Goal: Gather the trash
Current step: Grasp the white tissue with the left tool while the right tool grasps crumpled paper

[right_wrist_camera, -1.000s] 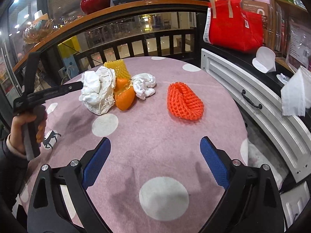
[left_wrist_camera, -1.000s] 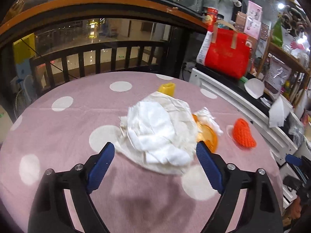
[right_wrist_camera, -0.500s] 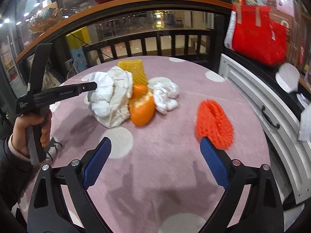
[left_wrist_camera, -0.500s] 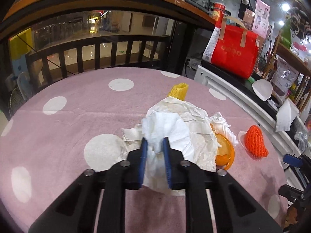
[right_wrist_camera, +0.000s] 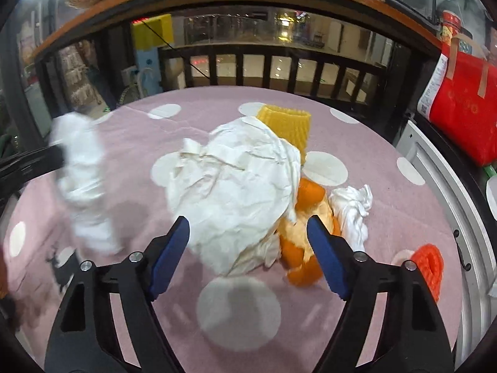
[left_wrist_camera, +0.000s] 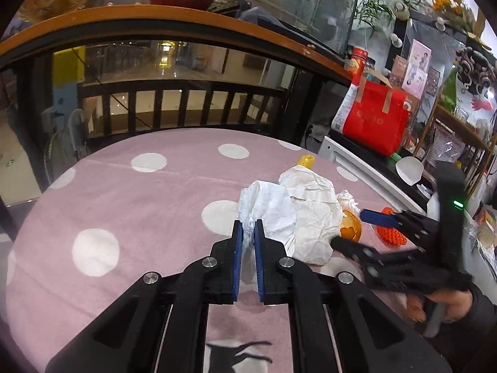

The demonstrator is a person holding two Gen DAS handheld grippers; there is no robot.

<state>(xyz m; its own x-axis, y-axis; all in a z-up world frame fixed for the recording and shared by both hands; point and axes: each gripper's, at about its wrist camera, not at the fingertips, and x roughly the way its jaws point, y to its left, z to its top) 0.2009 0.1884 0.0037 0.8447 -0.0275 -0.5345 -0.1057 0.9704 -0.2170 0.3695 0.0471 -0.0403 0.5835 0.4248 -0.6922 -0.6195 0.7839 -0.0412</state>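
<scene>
My left gripper [left_wrist_camera: 247, 236] is shut on a white tissue [left_wrist_camera: 270, 208], which hangs blurred at the left of the right wrist view [right_wrist_camera: 84, 180], apart from the pile. On the pink dotted tablecloth [right_wrist_camera: 372, 155] lie a crumpled cream paper [right_wrist_camera: 236, 186], orange peel [right_wrist_camera: 307, 217], a small white tissue wad [right_wrist_camera: 351, 208], a yellow foam net [right_wrist_camera: 284, 121] and a red foam net [right_wrist_camera: 430, 264]. My right gripper [right_wrist_camera: 247, 222] straddles the paper's near edge and the peel. Its jaws are closing, and the pads are not pressing on either.
A red bag [left_wrist_camera: 376, 121] stands on a white cabinet [left_wrist_camera: 366, 174] along the table's right side. A dark railing [left_wrist_camera: 174, 105] with glass runs behind the round table. A hand [left_wrist_camera: 447, 307] holds the right gripper's handle at the table's right edge.
My left gripper shut on the white tissue and drew it off the pile to the left. My right gripper swung left from the red net to the paper and peel, and its jaws narrowed.
</scene>
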